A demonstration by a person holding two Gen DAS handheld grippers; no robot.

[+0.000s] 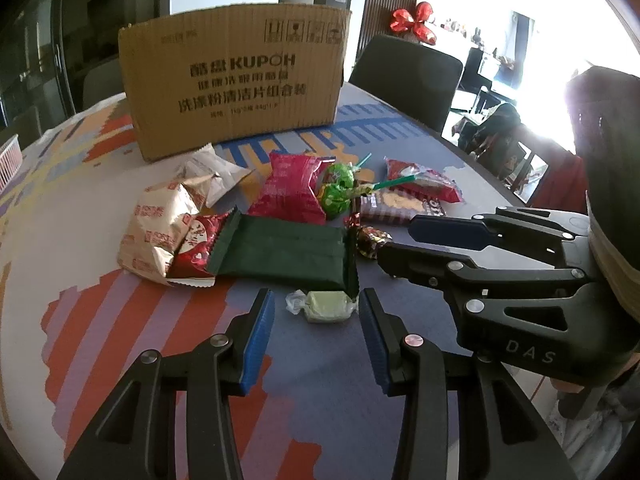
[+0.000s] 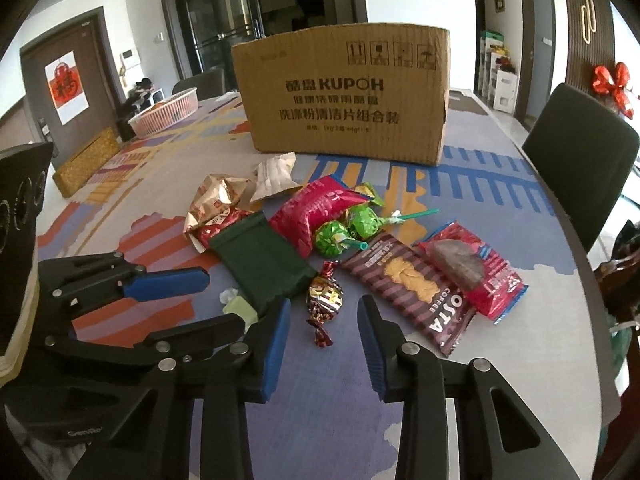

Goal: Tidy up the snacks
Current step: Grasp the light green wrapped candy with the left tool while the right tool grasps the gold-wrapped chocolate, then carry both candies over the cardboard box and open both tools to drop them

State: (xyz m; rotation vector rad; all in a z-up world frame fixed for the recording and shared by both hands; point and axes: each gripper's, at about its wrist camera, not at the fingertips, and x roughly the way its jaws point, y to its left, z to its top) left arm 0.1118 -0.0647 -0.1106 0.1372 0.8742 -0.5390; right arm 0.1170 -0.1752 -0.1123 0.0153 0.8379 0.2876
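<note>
Surface: table [image 1: 100, 344] under a cloth patterned in orange, lilac, blue and grey; dark chair [image 2: 580, 160] at the far edge.
Left gripper [image 1: 316, 336]: jaws spread wide, nothing held; low over the cloth, with a pale green candy [image 1: 326, 306] lying just ahead between the blue pads [image 1: 258, 344], untouched.
Right gripper [image 2: 324, 344]: jaws spread wide, nothing held; a foil candy [image 2: 325, 302] with twisted ends lying just ahead between the tips, no contact.
Snacks: loose heap mid-table, near the box front, all flat on the cloth.
Green pack [image 1: 280, 254]: dark, unprinted side up, its corner just above the pale green candy.
Cream bag [image 1: 160, 228]: red print, too blurred to read; leaning on a small red packet at the green pack's left end.
Pink bag [image 2: 316, 212]: crumpled, beside two green lollipops [image 2: 348, 228] with teal sticks.
Biscuit pack [image 2: 408, 284]: brown stripes, white letters "OSTA COFFEE".
Red pack [image 2: 472, 268]: overlapping the biscuit pack's right edge; writing unreadable.
Box [image 2: 344, 92]: cardboard, upright behind the heap; printed "KUPOH" with Chinese lines below and four handling icons above.
Basket [image 2: 168, 110]: pink, far left on the table.
</note>
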